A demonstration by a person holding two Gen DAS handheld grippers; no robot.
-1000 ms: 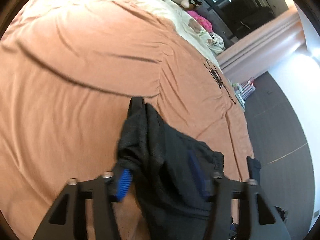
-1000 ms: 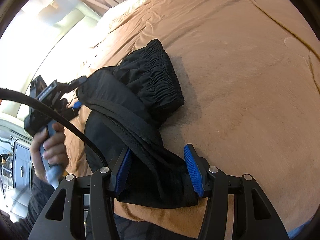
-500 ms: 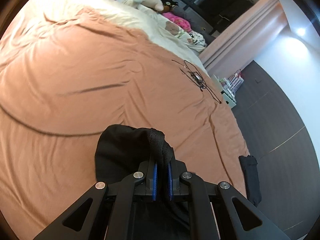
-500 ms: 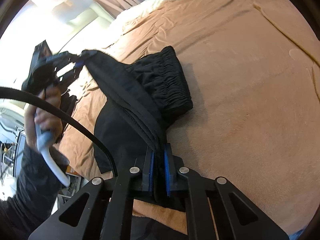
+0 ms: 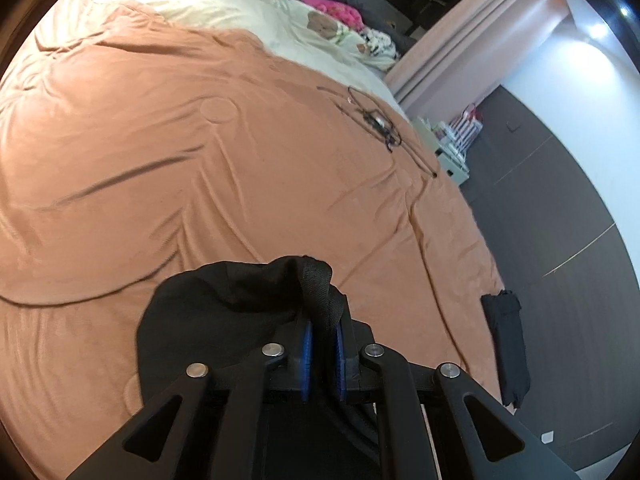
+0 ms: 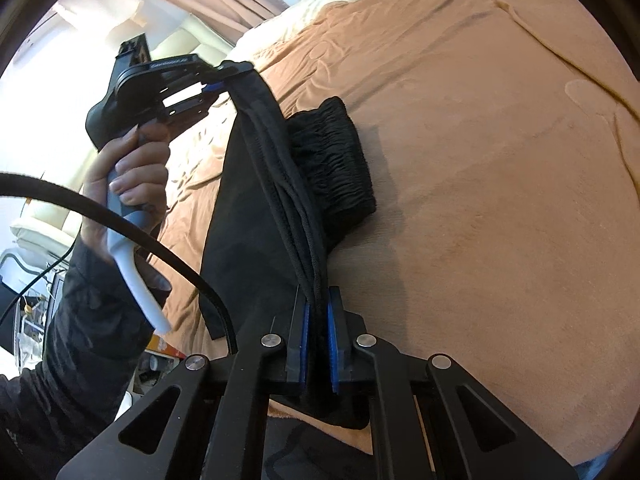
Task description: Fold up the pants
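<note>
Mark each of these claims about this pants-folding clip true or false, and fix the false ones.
1. The right claw is shut on the black pants. True.
2. The left claw is open, holding nothing. False: it is shut on a fold of the pants.
3. The pants' elastic waistband lies on the orange blanket. True.
4. A tangled black cable lies on the blanket. True.
5. The blanket is blue. False: it is orange.

left tool: clamped on black pants | right tool: clamped on same pants
</note>
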